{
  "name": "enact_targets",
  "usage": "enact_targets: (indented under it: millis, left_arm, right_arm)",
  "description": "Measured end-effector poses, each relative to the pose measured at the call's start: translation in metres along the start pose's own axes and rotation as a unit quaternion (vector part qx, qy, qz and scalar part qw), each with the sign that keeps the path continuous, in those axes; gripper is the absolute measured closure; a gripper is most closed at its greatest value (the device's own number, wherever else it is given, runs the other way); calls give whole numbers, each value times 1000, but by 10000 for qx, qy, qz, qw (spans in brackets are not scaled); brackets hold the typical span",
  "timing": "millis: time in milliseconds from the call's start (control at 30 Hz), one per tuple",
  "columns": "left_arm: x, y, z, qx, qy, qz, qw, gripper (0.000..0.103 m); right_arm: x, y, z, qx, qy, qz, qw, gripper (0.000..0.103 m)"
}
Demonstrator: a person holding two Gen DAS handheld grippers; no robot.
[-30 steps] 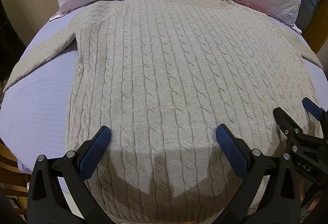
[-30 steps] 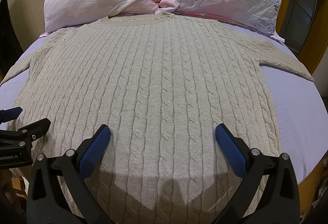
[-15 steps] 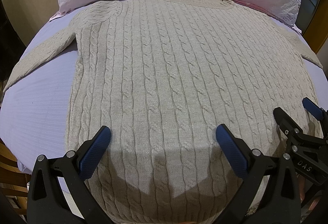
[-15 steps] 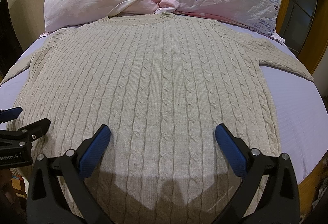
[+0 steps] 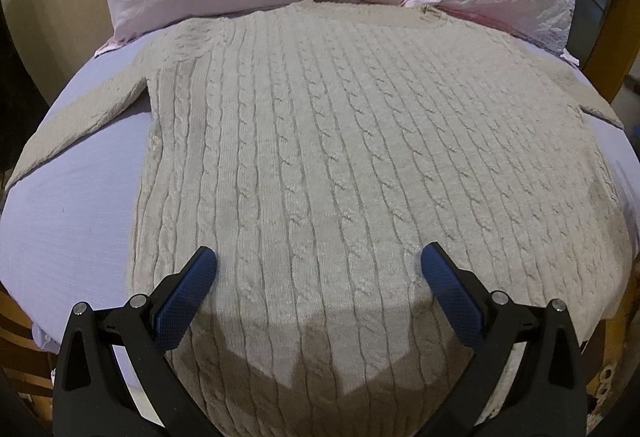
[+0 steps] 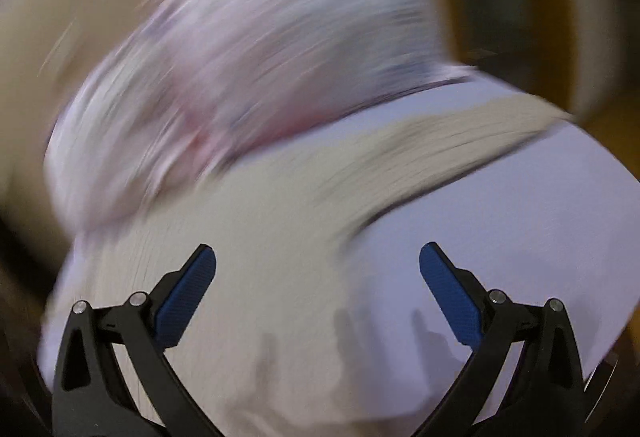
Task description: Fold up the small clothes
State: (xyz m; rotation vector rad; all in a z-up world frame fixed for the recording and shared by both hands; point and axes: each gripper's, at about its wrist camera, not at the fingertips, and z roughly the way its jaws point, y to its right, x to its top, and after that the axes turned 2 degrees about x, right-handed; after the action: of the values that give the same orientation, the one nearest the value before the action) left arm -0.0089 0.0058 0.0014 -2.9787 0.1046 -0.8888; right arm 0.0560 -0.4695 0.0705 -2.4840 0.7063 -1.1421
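Bed (image 5: pixel 68 229) carried sweater (image 5: pixel 340 157) spread flat — ready for folding.
Left gripper (image 5: pixel 318 269) and right gripper (image 6: pixel 318 269) fingers gaped, empty.

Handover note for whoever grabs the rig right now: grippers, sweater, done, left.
Left gripper: open, empty, above the sweater near its hem.
Right gripper: open, empty; its view is motion-blurred and points toward the sweater's right sleeve and the pillows.
Sweater: lies flat, front up, on the lilac sheet, collar at the pillows, both sleeves spread out.
Done: spread out only; no fold visible.
Left: fold the sleeves in, then the body.
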Motion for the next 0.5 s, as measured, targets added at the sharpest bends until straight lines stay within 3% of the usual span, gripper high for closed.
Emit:
enact_targets:
  millis: [67, 100, 133, 300, 433, 500]
  left_arm:
    - [2, 0, 2, -66, 97, 15, 9999, 1]
    - [2, -2, 0, -146, 174, 8, 9997, 1]
    - [4, -5, -1, -248, 229, -19, 9994, 1]
    - [18, -38, -11, -995, 894, -497, 9898, 1]
    - [32, -73, -15, -1032, 1323, -968, 9811, 1]
    - [39, -97, -12, -967, 1392, -1302, 9769, 1]
  right_arm:
    - [42, 53, 14, -278, 3, 943, 9952, 36]
    - [60, 79, 24, -444, -27, 1388, 9893, 54]
    - [73, 98, 32, -551, -31, 1705, 9838, 63]
    - [105, 165, 65, -850, -73, 2742, 9579, 63]
    - [118, 190, 92, -1159, -158, 3080, 9442, 64]
    - [118, 197, 94, -1128, -20, 3108, 9438, 67]
